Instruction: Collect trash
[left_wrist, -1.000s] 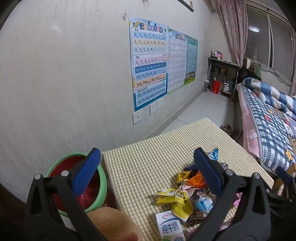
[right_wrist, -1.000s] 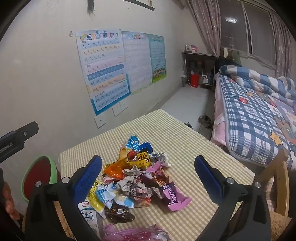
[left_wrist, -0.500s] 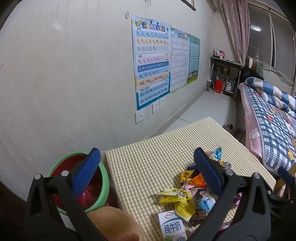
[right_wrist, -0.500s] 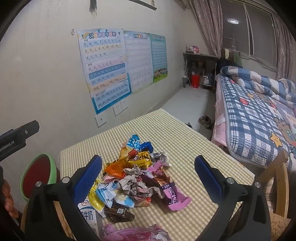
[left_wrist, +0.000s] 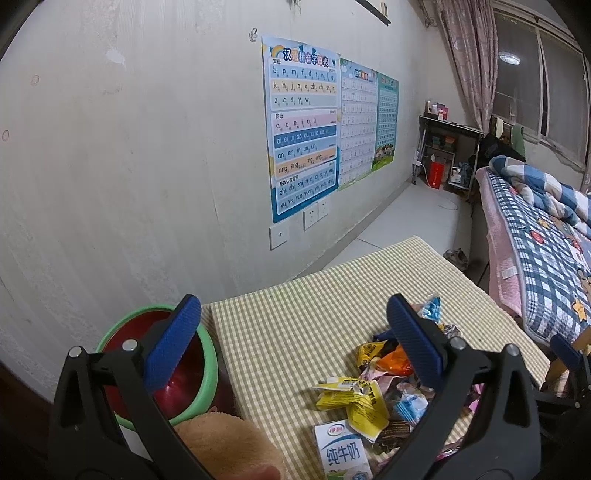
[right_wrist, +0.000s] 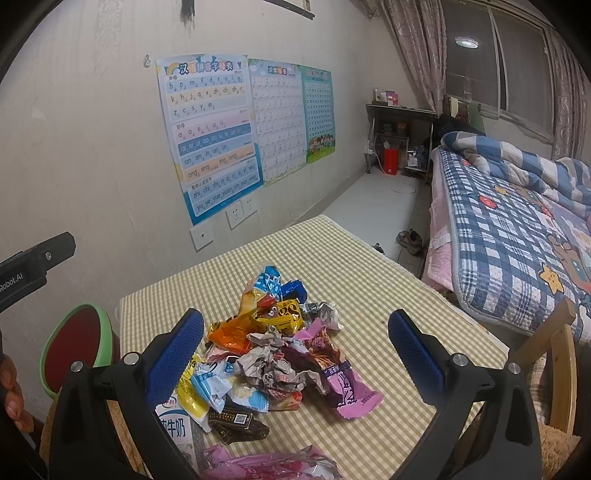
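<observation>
A pile of crumpled snack wrappers (right_wrist: 280, 354) lies on the checked tablecloth (right_wrist: 369, 280), with a small milk carton (right_wrist: 177, 428) at its near left edge. The pile (left_wrist: 384, 384) and carton (left_wrist: 341, 452) also show in the left wrist view. A green bin with a red inside (left_wrist: 162, 369) stands at the table's left end; it also shows in the right wrist view (right_wrist: 75, 347). My left gripper (left_wrist: 291, 332) is open and empty, above the table's left part between bin and pile. My right gripper (right_wrist: 295, 343) is open and empty, just above the pile.
A pink plastic bag (right_wrist: 266, 465) lies at the table's near edge. A wall with posters (right_wrist: 210, 147) runs along the left. A bed with a checked quilt (right_wrist: 517, 240) stands to the right, a wooden chair (right_wrist: 554, 369) beside the table.
Both grippers have tilted up and drawn back slightly, so the table and pile sit lower in view. Both stay open and empty.
</observation>
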